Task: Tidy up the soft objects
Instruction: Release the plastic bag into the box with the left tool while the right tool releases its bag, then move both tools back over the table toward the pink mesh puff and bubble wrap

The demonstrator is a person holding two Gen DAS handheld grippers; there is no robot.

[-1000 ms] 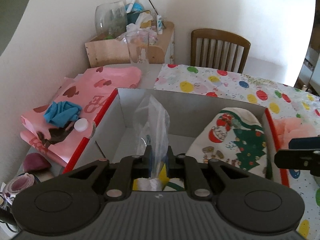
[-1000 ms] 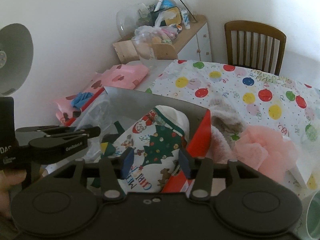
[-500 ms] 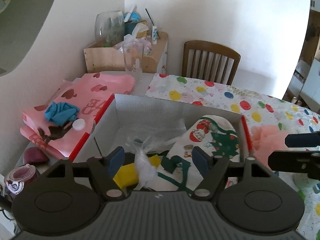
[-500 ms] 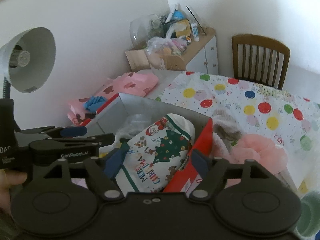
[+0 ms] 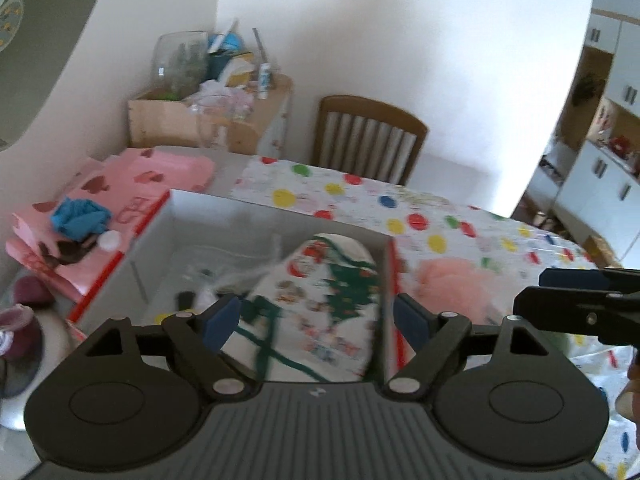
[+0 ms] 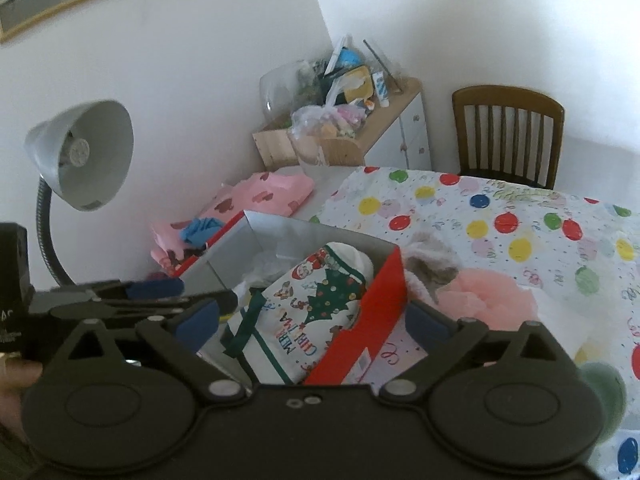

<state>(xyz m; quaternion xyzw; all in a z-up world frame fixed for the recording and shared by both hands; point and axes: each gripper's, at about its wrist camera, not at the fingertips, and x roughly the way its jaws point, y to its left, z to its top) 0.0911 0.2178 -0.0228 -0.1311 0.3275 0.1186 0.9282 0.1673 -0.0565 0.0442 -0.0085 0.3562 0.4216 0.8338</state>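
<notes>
A Christmas-print cloth (image 5: 328, 280) lies in the open red-edged box (image 5: 256, 210), leaning on its right wall. A crumpled clear plastic bag (image 5: 224, 276) rests in the box to the cloth's left. My left gripper (image 5: 316, 320) hovers over the box's near side, its jaws opening with nothing pressed between them. My right gripper (image 6: 314, 324) is above the box's red wall (image 6: 372, 308) and the cloth (image 6: 316, 304), its jaws also opening and holding nothing. A pink tulle puff (image 6: 492, 296) and a grey fuzzy item (image 6: 432, 264) lie on the table just right of the box.
Left of the box, pink printed paper (image 5: 152, 176) carries a blue cloth (image 5: 80, 218). A desk lamp (image 6: 80, 156) rises at the left. A balloon-print tablecloth (image 6: 520, 216) covers the table, with a wooden chair (image 6: 508, 128) and a cluttered cabinet (image 6: 344, 128) behind.
The left gripper let go of the clear plastic bag, which dropped into the box. The right jaws spread off the Christmas cloth. Both grippers rose and drew back.
</notes>
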